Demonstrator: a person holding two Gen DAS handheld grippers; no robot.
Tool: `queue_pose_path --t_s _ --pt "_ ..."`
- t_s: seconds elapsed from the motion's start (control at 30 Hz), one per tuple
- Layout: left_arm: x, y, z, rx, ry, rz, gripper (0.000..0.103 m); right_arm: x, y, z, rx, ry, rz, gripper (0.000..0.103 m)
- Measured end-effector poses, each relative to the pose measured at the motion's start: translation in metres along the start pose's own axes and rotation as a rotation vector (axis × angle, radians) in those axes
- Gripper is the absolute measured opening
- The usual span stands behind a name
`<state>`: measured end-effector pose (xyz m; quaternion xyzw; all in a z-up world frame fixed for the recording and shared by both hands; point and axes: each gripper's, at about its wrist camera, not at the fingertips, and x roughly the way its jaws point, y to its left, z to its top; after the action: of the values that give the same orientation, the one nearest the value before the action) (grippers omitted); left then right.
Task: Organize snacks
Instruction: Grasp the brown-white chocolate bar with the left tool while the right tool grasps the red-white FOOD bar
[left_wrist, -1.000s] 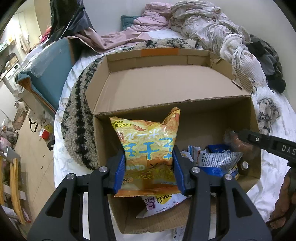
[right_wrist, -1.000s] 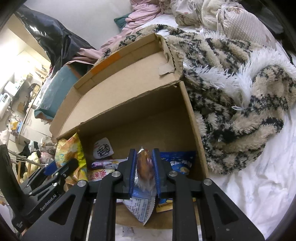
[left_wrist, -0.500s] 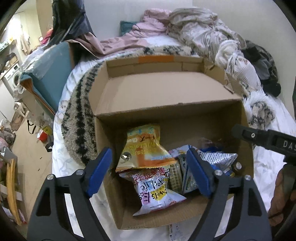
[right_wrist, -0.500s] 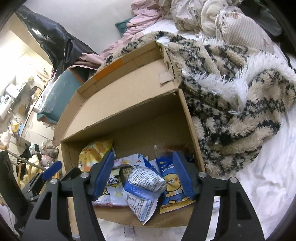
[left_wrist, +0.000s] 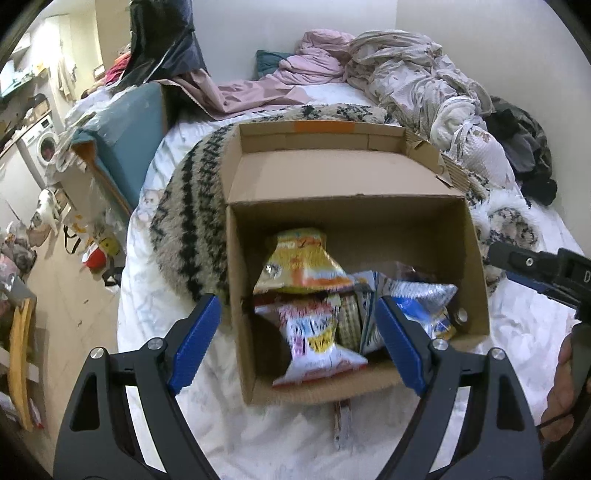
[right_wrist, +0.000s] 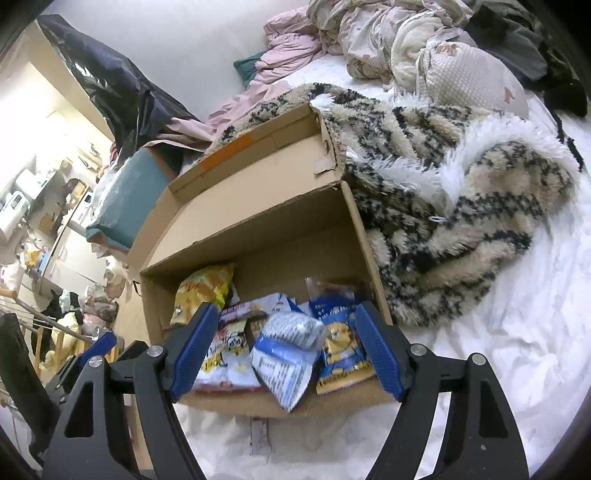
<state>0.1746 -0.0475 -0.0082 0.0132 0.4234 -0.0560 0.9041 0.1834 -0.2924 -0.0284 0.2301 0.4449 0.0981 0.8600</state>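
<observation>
An open cardboard box (left_wrist: 476, 266) (right_wrist: 365, 236) stands on the bed and holds several snack packs. A yellow chip bag (left_wrist: 299, 266) (right_wrist: 203, 288) lies at its left. A white-and-pink pack (left_wrist: 314, 343) (right_wrist: 229, 354) lies in front, a blue-and-silver pack (left_wrist: 417, 299) (right_wrist: 288, 343) in the middle, and a blue pack with a yellow bear (right_wrist: 340, 350) at the right. My left gripper (left_wrist: 299, 343) is open and empty above the box's near edge. My right gripper (right_wrist: 284, 350) is open and empty over the box's front. It shows at the right in the left wrist view (left_wrist: 535, 269).
A fuzzy striped blanket (left_wrist: 188, 218) (right_wrist: 461, 206) lies behind and beside the box. Crumpled bedding and clothes (left_wrist: 417, 85) pile at the bed's far end. A teal-covered box (left_wrist: 125, 144) stands at the bed's left edge. The floor (left_wrist: 70, 295) lies lower left.
Both grippers opened and let go: the yellow chip bag and the orange snack now lie in the box. Both grippers have drawn back toward me.
</observation>
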Motion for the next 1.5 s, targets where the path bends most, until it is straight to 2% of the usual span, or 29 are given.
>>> queue_pose_path --t_s 0.17,0.5,0.77,0.93,1.03,1.13,1.27,1.37,1.4,1.43,1.5 --pt "-0.01 0.0 -0.024 0.0 0.027 0.019 0.083 -0.022 -0.004 -0.018 -0.015 -0.004 -0.012 0.08" --pt "-0.013 0.008 -0.078 -0.052 0.118 0.036 0.083 -0.036 -0.035 -0.062 0.056 0.075 -0.052 0.08" --pt "0.001 0.021 -0.105 -0.113 0.202 0.044 0.083 -0.042 -0.066 -0.088 0.122 0.131 -0.121 0.08" --pt "0.022 0.026 -0.116 -0.171 0.273 0.029 0.083 -0.041 -0.085 -0.093 0.188 0.15 -0.128 0.08" --pt "0.042 0.001 -0.122 -0.077 0.324 0.001 0.083 -0.046 -0.094 -0.091 0.221 0.126 -0.143 0.08" --pt "0.061 -0.023 -0.123 -0.017 0.331 -0.029 0.082 -0.048 -0.103 -0.091 0.255 0.121 -0.138 0.08" --pt "0.087 -0.052 -0.116 0.082 0.333 0.002 0.078 -0.044 -0.111 -0.093 0.265 0.141 -0.158 0.08" --pt "0.104 -0.057 -0.115 0.087 0.366 0.008 0.065 -0.035 -0.114 -0.097 0.254 0.183 -0.169 0.08" --pt "0.108 -0.056 -0.115 0.078 0.377 0.011 0.054 -0.031 -0.115 -0.098 0.245 0.197 -0.17 0.08" --pt "0.112 -0.055 -0.117 0.065 0.397 0.012 0.035 -0.025 -0.113 -0.099 0.228 0.209 -0.174 0.081" --pt "0.118 -0.051 -0.121 0.047 0.44 0.005 0.014 -0.013 -0.106 -0.098 0.157 0.236 -0.21 0.085"
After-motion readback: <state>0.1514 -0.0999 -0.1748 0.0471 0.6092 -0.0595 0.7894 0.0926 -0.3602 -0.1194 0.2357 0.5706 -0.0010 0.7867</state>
